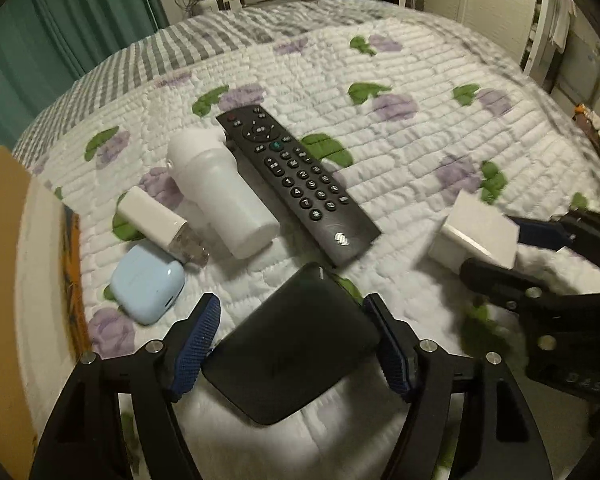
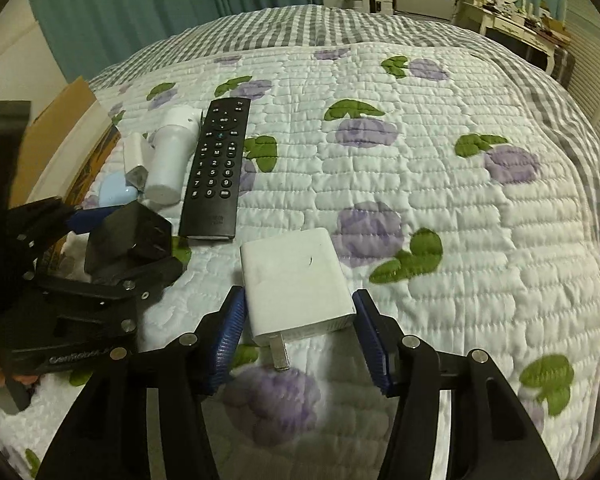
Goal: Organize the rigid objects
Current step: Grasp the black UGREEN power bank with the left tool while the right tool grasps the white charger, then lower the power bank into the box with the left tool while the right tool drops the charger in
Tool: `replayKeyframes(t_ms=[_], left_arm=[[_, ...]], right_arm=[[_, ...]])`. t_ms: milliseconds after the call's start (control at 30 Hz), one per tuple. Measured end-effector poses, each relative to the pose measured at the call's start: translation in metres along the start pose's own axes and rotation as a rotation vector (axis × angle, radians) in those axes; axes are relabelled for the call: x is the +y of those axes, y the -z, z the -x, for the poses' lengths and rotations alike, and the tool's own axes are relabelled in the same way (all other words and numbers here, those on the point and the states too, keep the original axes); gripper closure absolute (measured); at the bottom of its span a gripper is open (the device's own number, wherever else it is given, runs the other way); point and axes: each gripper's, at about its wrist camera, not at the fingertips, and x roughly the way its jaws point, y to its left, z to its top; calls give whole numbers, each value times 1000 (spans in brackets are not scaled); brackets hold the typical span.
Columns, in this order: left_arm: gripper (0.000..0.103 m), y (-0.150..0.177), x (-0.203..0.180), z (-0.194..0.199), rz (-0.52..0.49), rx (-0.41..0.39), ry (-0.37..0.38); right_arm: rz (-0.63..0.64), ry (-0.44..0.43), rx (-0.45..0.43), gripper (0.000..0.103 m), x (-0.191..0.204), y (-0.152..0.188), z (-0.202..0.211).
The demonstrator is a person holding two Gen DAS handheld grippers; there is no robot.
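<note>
The bed (image 2: 440,184), covered by a white quilt with purple flowers and green leaves, is seen to carry all the items in its near left part; wide bare quilt lies to the right and beyond, and a cardboard box (image 1: 4,280) stands along the left edge. One black remote control (image 1: 296,182) lies flat, with one white cylindrical bottle (image 1: 220,192) touching its left side. One black flat box (image 1: 296,348) is framed by the left tool (image 1: 296,344), whose blue pads sit against its two sides. One white plug-in charger (image 2: 296,280), prongs toward the camera, lies between the fingers of the right tool (image 2: 298,336); small gaps are seen on both sides. One pale blue earbud case (image 1: 146,286) and one small white capped bottle (image 1: 160,226) lie at far left.
</note>
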Motion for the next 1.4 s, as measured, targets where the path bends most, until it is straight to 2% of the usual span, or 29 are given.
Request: replayKeyframes(t_ms=[33,167,433,500,567,700,900,1067,1233,1400], left_arm=[[45,0,1,7,7,-9,14],[50,4,-3,21,-22,-11,-15],[55,12,9,39,-15,-47,-1],[55,16,14,32,-10,-57,-54],[55,19,21,19,4,-27,-75],[59,19,39,6,83,-1,-12],[60,16,33,12,69,-1,-18],[61,12,37,35,117,-41,13],[62,7,41,70,123,-100,5],[61,2,58,119,161,-193,12]], right_arm=[[-5,4,-2,49,2,2,4],[-16,8,2,50,10,8,16],[5,23,-25,51,26,11,48],[9,29,-28,51,28,10,52],[9,29,-30,51,30,9,53],[8,26,-19,51,30,11,46],[6,27,-6,52,31,5,37],[19,37,-23,52,37,-1,47],[42,48,-60,52,52,-9,69],[85,48,-117,52,78,-25,102]])
